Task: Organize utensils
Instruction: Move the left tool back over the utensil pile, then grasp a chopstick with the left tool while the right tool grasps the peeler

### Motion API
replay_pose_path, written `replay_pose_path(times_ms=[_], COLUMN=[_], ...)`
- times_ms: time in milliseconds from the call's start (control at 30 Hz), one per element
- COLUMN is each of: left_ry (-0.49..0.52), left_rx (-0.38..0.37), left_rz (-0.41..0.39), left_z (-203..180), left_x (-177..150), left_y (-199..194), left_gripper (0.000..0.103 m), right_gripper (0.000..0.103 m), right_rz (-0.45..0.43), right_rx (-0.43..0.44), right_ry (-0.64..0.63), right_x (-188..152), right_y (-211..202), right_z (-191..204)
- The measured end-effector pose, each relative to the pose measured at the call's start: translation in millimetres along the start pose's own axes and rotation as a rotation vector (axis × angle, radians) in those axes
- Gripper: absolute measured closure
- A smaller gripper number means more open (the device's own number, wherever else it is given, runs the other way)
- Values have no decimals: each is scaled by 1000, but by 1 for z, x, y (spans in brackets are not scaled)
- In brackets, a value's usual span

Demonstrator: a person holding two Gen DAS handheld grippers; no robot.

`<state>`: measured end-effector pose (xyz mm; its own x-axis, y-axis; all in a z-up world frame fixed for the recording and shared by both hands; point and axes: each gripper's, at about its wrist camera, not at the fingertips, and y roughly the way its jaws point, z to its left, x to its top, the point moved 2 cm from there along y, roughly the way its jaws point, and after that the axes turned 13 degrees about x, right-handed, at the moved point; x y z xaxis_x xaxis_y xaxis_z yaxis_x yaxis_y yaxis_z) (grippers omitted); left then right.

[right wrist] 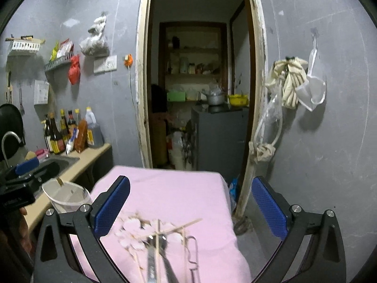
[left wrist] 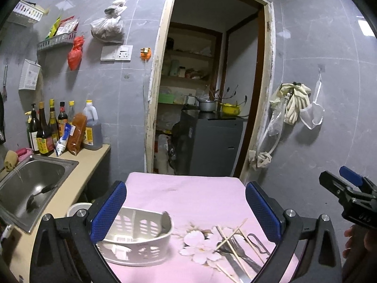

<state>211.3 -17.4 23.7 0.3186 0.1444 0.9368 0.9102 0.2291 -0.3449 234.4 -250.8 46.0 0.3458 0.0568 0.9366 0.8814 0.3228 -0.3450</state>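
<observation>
Above the pink cloth (left wrist: pixel 188 193), both grippers' fingers (left wrist: pixel 109 208) spread wide, empty, utensils (left wrist: pixel 238 247) near its front edge

No text or label is clear enough to read.

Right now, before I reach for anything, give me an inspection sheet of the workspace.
Surface: pink cloth with flower print over the table.
Job's things: white caddy, looks empty; pile of chopsticks and metal utensils beside it, apart.
Clutter: nothing seen on the cloth.
Grippers: left gripper and right gripper open, nothing between the fingers.
Cables: nothing seen on the cloth.
Surroundings: sink and bottles left, open doorway ahead, gloves on wall.
</observation>
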Motion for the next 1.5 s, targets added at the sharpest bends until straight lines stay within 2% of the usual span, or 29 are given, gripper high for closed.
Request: replay_pose_path(times_ms=[233,533,800,867,933,967,1000,1033,1100,1233,1300,1367,1500], left_ry=[19,-24,-56,-69,-81,-86,-92,-97,-99,-87,-78,-74,-83], left_rx=[45,117,106,94,78,71,64,57,46,25,29,31,49], left_rz=[71,275,457,496,554,584,617,638,672,720,725,724,742], left_z=[-29,-48,-57,-61,-64,-67,-69,-70,-74,-83,-86,-87,-84], left_x=[-25,-86,-135,-143,-151,-156,-161,-164,-169,-177,-179,-179,-180], left_y=[8,35,65,71,78,82,86,89,93,102,103,105,107], left_gripper=[1,1,2,11,21,24,32,40,45,57,60,64,80], right_gripper=[2,2,2,3,9,18,26,29,37,43,49,50,50], right_rz=[129,289,433,471,498,512,533,545,582,615,627,638,645], right_rx=[40,106,154,175,188,191,195,197,202,222,234,250,271], right_ry=[46,53,123,146,146,144,140,138,138,143,136,128,117], right_x=[-32,-85,-129,-139,-146,-150,-154,-156,-166,-175,-177,-180,-180], right_y=[27,73,111,121,131,135,141,144,157,169,170,171,173], right_z=[-46,-74,-89,-89,-86,-84,-82,-81,-77,-71,-69,-63,-58])
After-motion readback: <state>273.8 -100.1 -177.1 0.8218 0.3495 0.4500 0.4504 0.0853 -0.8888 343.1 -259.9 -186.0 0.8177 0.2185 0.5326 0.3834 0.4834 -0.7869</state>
